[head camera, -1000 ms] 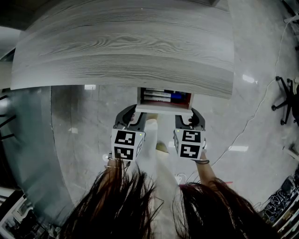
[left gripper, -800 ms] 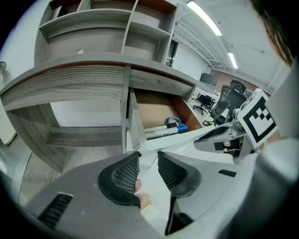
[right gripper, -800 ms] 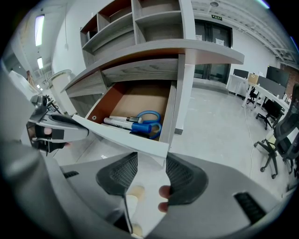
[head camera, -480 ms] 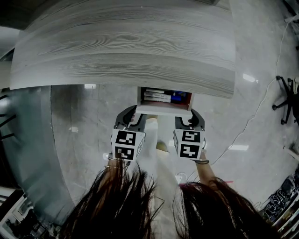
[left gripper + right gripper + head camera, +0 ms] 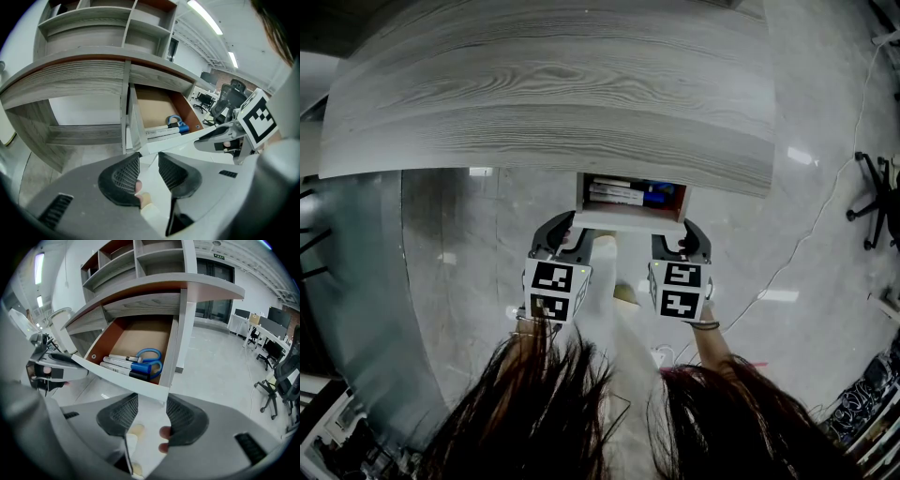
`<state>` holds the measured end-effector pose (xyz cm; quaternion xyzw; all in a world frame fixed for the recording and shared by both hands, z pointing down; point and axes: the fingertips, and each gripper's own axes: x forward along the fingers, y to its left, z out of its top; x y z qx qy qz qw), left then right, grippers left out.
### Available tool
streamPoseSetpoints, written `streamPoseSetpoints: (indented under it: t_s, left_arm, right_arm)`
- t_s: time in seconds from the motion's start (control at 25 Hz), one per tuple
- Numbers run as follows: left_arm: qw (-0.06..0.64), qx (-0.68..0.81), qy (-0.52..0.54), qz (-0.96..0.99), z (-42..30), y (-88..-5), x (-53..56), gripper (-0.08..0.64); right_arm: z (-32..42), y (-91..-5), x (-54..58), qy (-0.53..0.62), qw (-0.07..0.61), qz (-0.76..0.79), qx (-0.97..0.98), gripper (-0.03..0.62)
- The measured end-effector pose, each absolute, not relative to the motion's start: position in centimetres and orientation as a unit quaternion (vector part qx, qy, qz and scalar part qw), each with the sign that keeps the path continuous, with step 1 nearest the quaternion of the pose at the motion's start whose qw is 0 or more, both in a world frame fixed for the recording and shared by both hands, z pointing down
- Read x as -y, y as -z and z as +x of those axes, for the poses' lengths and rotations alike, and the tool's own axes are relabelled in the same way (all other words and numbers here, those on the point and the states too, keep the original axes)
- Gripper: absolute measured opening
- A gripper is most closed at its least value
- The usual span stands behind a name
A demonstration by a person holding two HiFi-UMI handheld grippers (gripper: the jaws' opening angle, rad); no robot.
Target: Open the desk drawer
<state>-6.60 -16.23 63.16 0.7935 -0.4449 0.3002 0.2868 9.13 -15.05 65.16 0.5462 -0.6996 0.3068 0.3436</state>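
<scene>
The white desk drawer [image 5: 630, 222] is pulled partly out from under the grey wood desk top [image 5: 553, 94]. Inside it lie markers [image 5: 124, 366] and blue-handled scissors [image 5: 150, 359]. My left gripper [image 5: 567, 230] is at the left end of the drawer front [image 5: 187, 138], and that panel's corner sits between its narrowly parted jaws [image 5: 147, 159]. My right gripper [image 5: 680, 234] is at the right end. The right corner of the drawer front [image 5: 122, 376] lies between its jaws [image 5: 152, 399] in the same way. A pale trouser leg shows below both gaps.
Open shelves [image 5: 103, 18] rise above the desk. A glossy grey floor [image 5: 469, 281] spreads under it, with a thin cable [image 5: 825, 206] running across. An office chair [image 5: 877, 202] stands at the far right, and my hair fills the bottom of the head view.
</scene>
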Motion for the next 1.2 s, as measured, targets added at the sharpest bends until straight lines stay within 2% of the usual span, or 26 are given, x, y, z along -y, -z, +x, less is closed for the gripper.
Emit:
streamPoseSetpoints:
  t_s: [0.72, 1.2]
  left_arm:
    - [0.297, 0.439, -0.308, 0.79, -7.8, -64.2, 16.2, 0.117]
    - [0.318, 0.434, -0.326, 0.777, -6.7, -64.8, 11.9, 0.115]
  right_arm:
    - [10.7, -67.3, 13.4, -0.324, 0.356, 0.548, 0.684, 0.193]
    - [10.2, -66.5, 9.6, -0.332, 0.363, 0.524, 0.695, 0.193]
